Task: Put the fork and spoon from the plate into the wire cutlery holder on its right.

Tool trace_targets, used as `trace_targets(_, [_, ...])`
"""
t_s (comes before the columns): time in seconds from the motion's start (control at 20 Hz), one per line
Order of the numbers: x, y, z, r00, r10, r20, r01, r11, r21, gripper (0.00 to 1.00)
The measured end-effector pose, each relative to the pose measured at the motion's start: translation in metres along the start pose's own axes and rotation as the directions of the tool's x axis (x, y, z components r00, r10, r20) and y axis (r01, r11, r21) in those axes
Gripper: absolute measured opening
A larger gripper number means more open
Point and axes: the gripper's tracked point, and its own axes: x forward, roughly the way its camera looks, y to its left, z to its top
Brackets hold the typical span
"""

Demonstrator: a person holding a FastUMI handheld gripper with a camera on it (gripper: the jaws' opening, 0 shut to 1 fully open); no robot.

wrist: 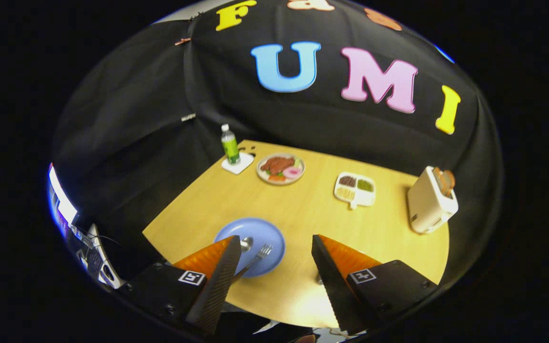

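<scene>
Apparently fingers (274,247) gape above fork (259,256), plate (267,236).

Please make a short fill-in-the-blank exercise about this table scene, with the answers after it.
1. The fork and spoon lie on the ____ plate.
2. The gripper has its fingers ____, holding nothing.
3. The green bottle stands on a white ____.
4. The toaster holds a slice of ____.

Answers: blue; open; coaster; bread

Tool (274,247) fingers wide, bare table (303,214) ahead.
</scene>
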Motion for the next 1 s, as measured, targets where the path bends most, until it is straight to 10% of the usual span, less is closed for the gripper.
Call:
trace_targets(0.3, [0.075, 0.038, -0.079, 0.963, 0.091, -0.252, -0.058, 0.989, 0.137, 0.77])
trace_targets(0.95, [0.165, 0.041, -0.162, 0.866, -0.023, -0.499, 0.103, 0.986, 0.134, 0.60])
trace_targets(1.0, [0.164, 0.042, -0.163, 0.862, -0.024, -0.506, 0.110, 0.984, 0.140, 0.48])
